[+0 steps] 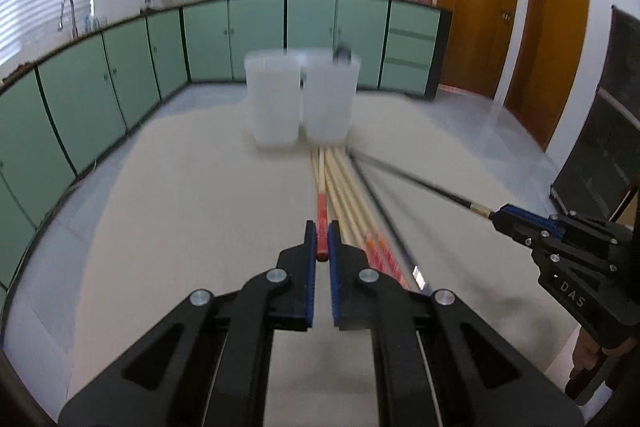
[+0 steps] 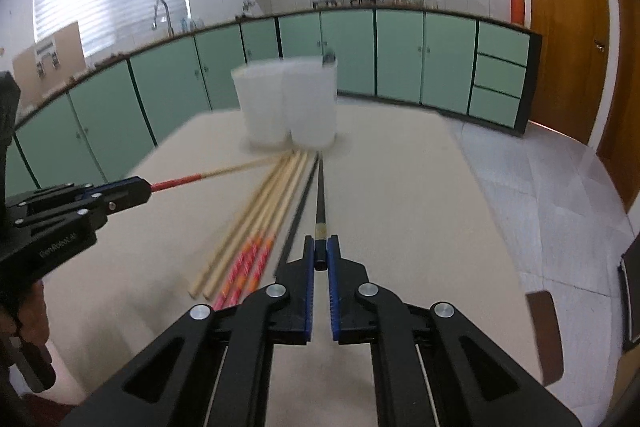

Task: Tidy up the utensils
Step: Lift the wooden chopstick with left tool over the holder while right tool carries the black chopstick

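Broadly, the beige table (image 2: 400, 211) spreads wide on every side of the utensils, with bare surface to the left and right, and its far edge lies just behind two translucent white containers (image 2: 286, 103) that stand touching side by side. Between the containers and the grippers lies a loose fan of chopsticks (image 2: 256, 227): pale wooden ones, some with red-and-orange patterned ends, and a black one beside them. The left gripper (image 1: 322, 245) is clenched on the red end of a wooden chopstick (image 1: 321, 219), whose tip points at the containers. The right gripper (image 2: 320, 255) is clamped on the butt of a black chopstick (image 2: 320, 195), likewise aimed at the containers.
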`<state>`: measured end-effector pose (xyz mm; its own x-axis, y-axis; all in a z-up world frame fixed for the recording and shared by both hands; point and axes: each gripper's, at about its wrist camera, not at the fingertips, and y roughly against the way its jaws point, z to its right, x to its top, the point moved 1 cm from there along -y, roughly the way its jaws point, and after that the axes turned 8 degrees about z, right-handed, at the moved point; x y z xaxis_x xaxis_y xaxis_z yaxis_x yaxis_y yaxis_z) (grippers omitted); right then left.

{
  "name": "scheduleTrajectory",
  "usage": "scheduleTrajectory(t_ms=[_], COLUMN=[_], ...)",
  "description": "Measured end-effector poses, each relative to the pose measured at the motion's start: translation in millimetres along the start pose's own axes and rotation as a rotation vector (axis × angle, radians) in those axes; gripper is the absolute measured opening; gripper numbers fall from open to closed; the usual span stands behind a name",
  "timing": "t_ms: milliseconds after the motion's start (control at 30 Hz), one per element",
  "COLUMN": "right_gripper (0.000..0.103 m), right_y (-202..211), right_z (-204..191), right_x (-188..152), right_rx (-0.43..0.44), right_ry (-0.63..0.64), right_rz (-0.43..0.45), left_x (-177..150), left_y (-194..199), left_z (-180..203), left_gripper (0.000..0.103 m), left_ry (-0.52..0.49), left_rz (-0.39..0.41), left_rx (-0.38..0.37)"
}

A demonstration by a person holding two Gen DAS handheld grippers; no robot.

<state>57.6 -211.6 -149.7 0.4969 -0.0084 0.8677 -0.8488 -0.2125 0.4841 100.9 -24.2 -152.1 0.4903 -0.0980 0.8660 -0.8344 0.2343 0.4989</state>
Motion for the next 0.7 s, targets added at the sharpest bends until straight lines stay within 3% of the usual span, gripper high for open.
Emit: scheduleTrajectory(t_ms=[300,700], right_gripper=[0.006,0.006], right_y=[21.0,15.9], right_z=[8.2,11.3], right_x=[67.8,145.1], right_rx=[0.042,0.121], right_ry=[-0.032,-0.002], right_rz=[0.103,0.13], left_x=[58.0,102.2], left_y=[21.9,28.5], left_z=[-5.0,-3.4], left_gripper=[0.005,0.005], left_ry=[0.026,0.027], left_rz=[0.131,0.189], left_rx=[-0.016,-0.041])
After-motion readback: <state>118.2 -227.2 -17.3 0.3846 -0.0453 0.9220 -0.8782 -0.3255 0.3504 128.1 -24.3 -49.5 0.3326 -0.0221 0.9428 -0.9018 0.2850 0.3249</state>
